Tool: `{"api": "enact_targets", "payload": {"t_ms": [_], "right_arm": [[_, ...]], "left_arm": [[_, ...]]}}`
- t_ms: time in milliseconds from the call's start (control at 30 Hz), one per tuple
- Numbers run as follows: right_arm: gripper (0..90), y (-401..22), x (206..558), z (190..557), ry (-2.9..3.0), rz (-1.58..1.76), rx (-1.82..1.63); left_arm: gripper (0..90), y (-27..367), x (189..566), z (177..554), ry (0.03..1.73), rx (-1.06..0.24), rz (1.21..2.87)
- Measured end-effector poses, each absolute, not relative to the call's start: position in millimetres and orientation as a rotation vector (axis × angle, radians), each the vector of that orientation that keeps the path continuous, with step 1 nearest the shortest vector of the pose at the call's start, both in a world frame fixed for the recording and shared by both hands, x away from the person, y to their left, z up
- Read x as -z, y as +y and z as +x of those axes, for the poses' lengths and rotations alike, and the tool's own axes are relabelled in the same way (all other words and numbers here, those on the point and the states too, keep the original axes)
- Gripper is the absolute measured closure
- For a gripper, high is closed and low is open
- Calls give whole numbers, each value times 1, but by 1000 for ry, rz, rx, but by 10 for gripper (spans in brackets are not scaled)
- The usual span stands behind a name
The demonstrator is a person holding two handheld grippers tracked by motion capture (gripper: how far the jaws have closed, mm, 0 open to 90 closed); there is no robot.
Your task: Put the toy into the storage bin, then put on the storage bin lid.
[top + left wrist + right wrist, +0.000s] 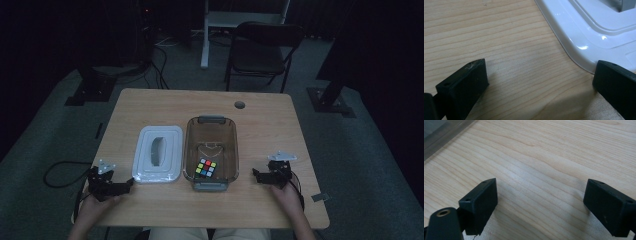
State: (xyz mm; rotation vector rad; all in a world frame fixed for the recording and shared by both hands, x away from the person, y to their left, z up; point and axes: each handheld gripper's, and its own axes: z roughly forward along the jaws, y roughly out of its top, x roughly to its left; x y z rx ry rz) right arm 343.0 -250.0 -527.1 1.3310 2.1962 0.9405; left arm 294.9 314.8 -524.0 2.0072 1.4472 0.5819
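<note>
A clear plastic bin (231,150) stands in the middle of the wooden table, with a colourful puzzle cube (206,168) lying in its near end. Its white lid (159,152) lies flat just to the left of it. My left gripper (127,184) rests on the table near the lid's front left corner, open and holding nothing; the lid's rounded rim (584,47) shows just past its jaws (540,77). My right gripper (256,175) sits to the right of the bin, open over bare wood (540,195), with the bin's edge (439,137) at the upper left.
The table (150,105) has a round cable hole (240,105) near its far edge. Behind it stand a dark folding chair (262,50) and equipment stands on grey carpet. A small grey object (320,197) lies at the table's near right corner.
</note>
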Motion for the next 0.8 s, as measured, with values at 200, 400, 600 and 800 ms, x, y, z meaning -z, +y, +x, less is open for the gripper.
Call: {"api": "enact_targets", "payload": {"t_ms": [200,400,600,800], "right_arm": [[115,-250,527,343,2196,1331,-941],[115,-250,527,343,2195,1330,-941],[115,-250,527,343,2196,1331,-941],[115,-250,527,343,2196,1331,-941]], "left_arm": [[5,315,524,295,1449,-584,2005],[6,316,523,295,1445,-580,2017],[26,316,520,295,1461,-558,2043],[43,315,518,295,1483,-550,2021]]}}
